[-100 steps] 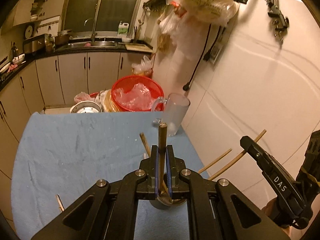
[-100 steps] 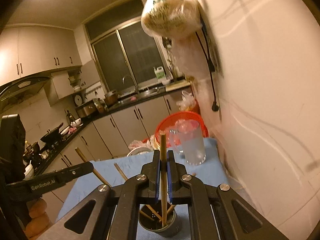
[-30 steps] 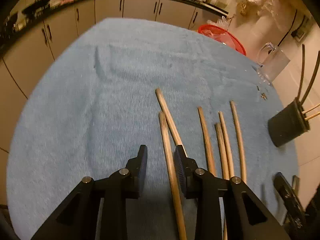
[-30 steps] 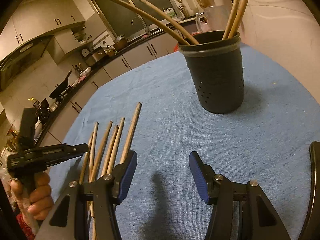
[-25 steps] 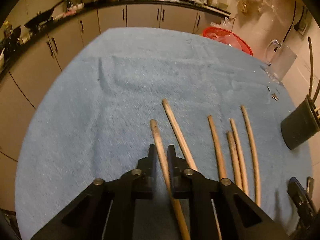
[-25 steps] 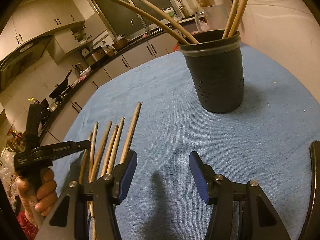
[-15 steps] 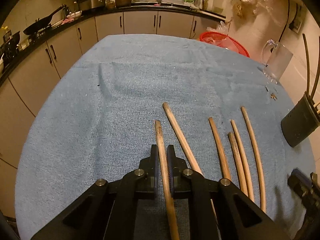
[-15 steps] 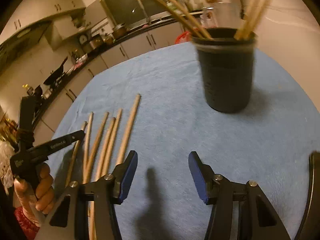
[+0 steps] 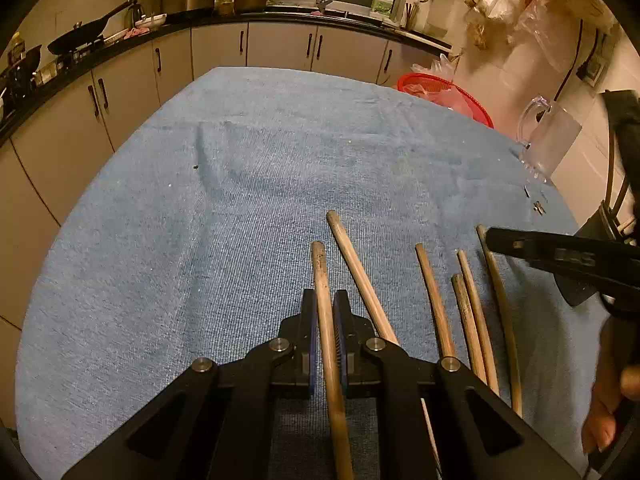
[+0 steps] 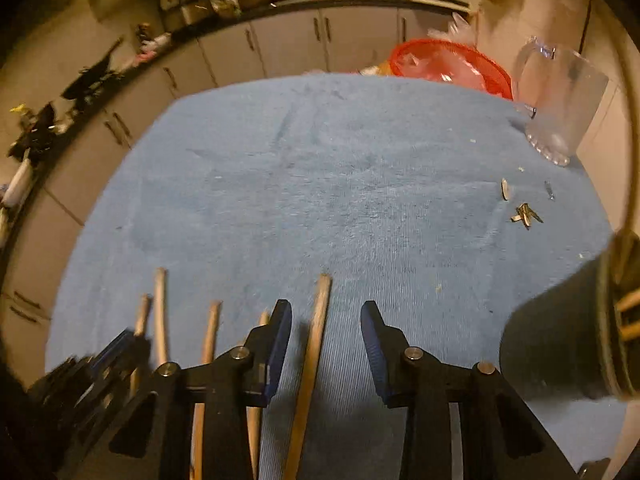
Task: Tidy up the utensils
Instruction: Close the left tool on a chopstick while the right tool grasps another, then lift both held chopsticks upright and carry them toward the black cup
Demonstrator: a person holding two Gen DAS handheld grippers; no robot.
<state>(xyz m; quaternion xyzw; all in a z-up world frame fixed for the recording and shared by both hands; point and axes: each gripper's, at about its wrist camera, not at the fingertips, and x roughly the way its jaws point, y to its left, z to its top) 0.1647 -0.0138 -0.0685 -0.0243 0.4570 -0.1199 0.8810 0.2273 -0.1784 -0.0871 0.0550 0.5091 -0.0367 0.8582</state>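
Note:
My left gripper (image 9: 324, 308) is shut on a wooden chopstick (image 9: 320, 268) that points away over the blue cloth (image 9: 200, 240). Several more chopsticks (image 9: 432, 292) lie side by side to its right. My right gripper (image 10: 326, 332) hangs over the rightmost chopstick (image 10: 318, 312). Its jaws are closing with that stick between them, and the pads stand clear of it. One of its fingers (image 9: 560, 254) reaches in from the right in the left wrist view. The black utensil holder (image 10: 560, 344), with sticks in it, stands at the right edge.
A clear glass mug (image 10: 560, 96) stands at the cloth's far right corner, with a red basket (image 10: 448, 64) behind it. Small scraps (image 10: 524, 216) lie near the mug. Kitchen cabinets (image 9: 220, 48) and a counter run along the far side.
My left gripper shut on the leftmost chopstick. My right gripper swung left, away from the black holder, to straddle the rightmost chopstick, and its jaws narrowed.

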